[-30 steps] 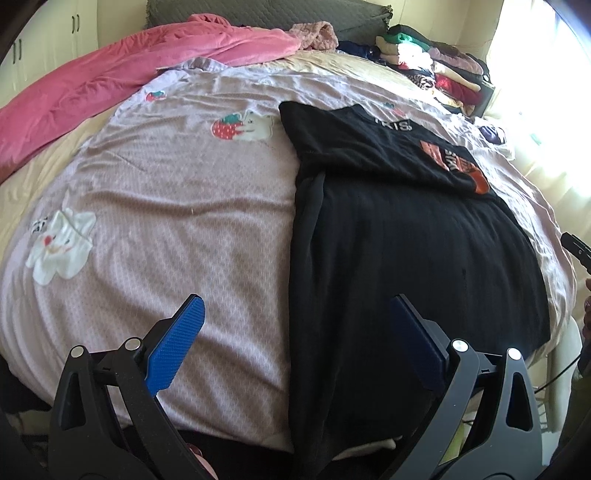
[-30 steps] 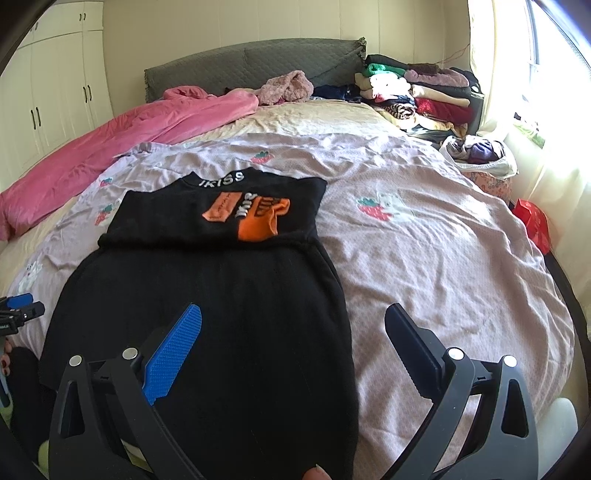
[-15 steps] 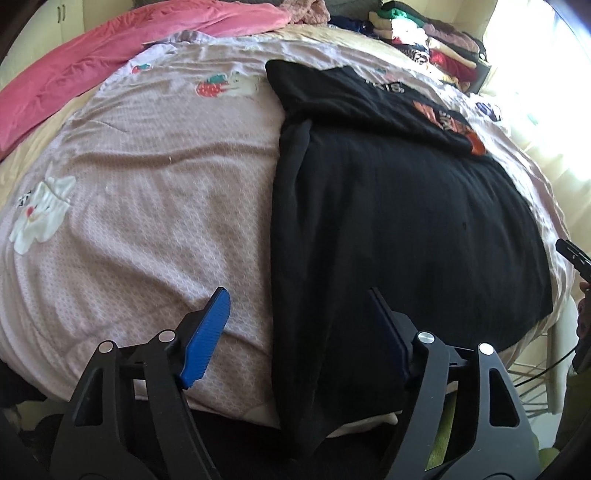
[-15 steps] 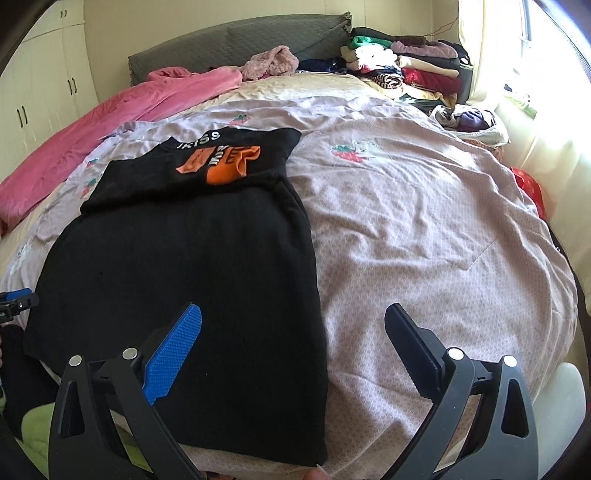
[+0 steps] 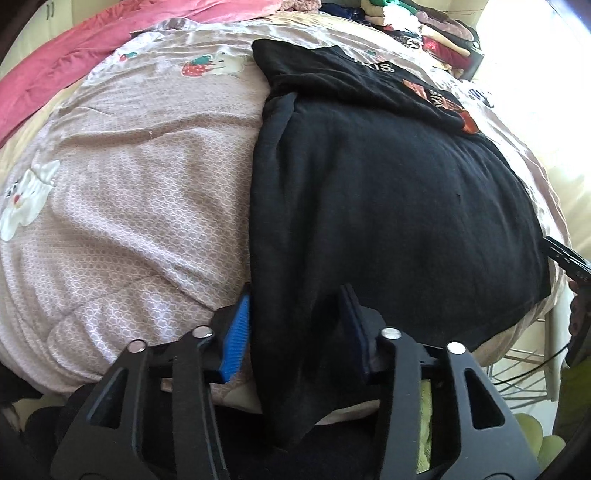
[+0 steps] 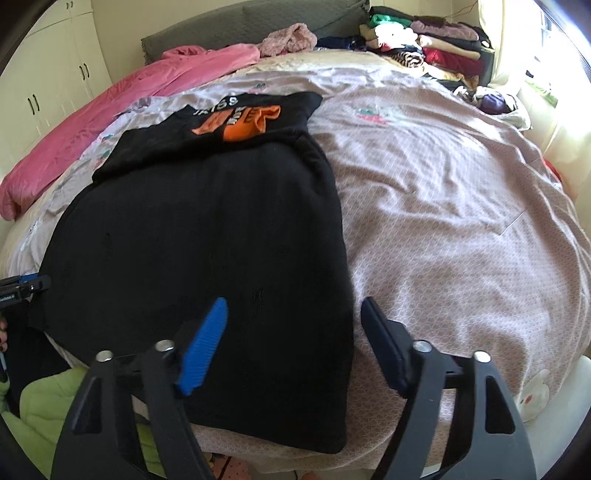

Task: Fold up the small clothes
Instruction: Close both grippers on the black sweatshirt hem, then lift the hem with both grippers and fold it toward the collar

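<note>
Both cameras sit low at the bed's (image 6: 461,206) foot edge, tilted down and facing the headboard (image 6: 258,18). Left wrist view hangs close over the black garment's (image 5: 388,206) left hem corner; right wrist view over its right. Both views share the whole garment.

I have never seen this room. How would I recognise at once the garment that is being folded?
Look at the wide bed under a pale pink patterned cover. On its near half lies a large black garment, spread flat, its lower hem hanging over the bed's edge. Unlike the folded clothes stacked by the headboard and the pink blanket, it is black with an orange print near the top.
</note>
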Demonstrator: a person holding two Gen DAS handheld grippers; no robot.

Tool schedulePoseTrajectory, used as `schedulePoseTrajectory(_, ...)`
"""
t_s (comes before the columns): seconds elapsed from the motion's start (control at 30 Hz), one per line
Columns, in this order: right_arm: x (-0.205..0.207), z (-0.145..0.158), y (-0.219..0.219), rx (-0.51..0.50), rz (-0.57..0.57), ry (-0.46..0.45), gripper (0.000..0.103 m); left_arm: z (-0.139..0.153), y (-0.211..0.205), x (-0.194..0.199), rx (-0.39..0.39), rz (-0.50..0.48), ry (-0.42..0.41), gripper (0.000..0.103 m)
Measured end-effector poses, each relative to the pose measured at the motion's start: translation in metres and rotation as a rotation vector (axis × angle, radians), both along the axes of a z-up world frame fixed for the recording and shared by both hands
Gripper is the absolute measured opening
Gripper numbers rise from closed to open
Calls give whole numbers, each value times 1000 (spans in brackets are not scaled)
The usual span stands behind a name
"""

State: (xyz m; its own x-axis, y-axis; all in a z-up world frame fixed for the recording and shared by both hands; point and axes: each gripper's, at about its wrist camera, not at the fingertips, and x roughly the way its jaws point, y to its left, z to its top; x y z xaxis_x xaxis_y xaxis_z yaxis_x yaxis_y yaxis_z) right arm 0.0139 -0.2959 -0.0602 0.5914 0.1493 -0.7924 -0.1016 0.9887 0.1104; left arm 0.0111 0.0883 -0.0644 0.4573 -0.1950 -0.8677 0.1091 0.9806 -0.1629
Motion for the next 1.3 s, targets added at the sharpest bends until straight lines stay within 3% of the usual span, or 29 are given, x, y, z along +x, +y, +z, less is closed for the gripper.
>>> schedulePoseTrajectory(0.03, 1, -1, 0, 0, 3, 7, 46, 0, 0, 0, 1, -1, 0, 35)
schedulePoseTrajectory(0.07, 1, -2, -1, -2, 2, 11, 41, 0, 0, -1, -1, -2, -1, 35)
schedulePoseTrajectory(0.4, 6, -12, -14, 32, -25, 31, 43, -4, 0, -7, -15, -5, 9, 35)
schedulePoseTrajectory(0.5, 7, -12, -12, 39, -21, 24, 43, -1, -2, -7, -13, -4, -4, 23)
schedulePoseTrajectory(0.53, 8, -11, -12, 46, -20, 21, 43, 0, -1, -7, -15, 0, -10, 13)
schedulePoseTrajectory(0.6, 10, -11, -12, 51, -16, 21, 35, 3, 0, -8, -25, 0, -19, 7)
schedulePoseTrajectory(0.63, 9, -10, -12, 51, -13, 18, 21, 4, -1, -8, -18, -3, -23, 7)
schedulePoseTrajectory(0.67, 8, -7, -11, 53, 1, 14, 14, 5, -2, -9, -14, -5, -24, 7)
schedulePoseTrajectory(0.8, 5, -3, -4, -1, 40, -1, 15, -1, -4, -6, -9, -10, -5, 9)
schedulePoseTrajectory(0.93, 8, -12, -10, 12, 16, 23, 26, -3, -4, -5, -7, -8, 4, 12)
schedulePoseTrajectory(1.07, 8, -17, -10, 21, 13, 25, 26, -4, -9, -5, 14, -17, -3, 8)
schedulePoseTrajectory(1.1, 8, -16, -10, 22, 15, 23, 25, -3, -10, -6, 18, -22, -7, 6)
schedulePoseTrajectory(1.17, 8, -14, -9, 37, 28, 18, 10, -1, -12, -7, 28, -25, -19, 4)
schedulePoseTrajectory(1.3, 3, 2, -10, 45, 58, -21, 8, 9, -13, -10, 36, -34, -52, 3)
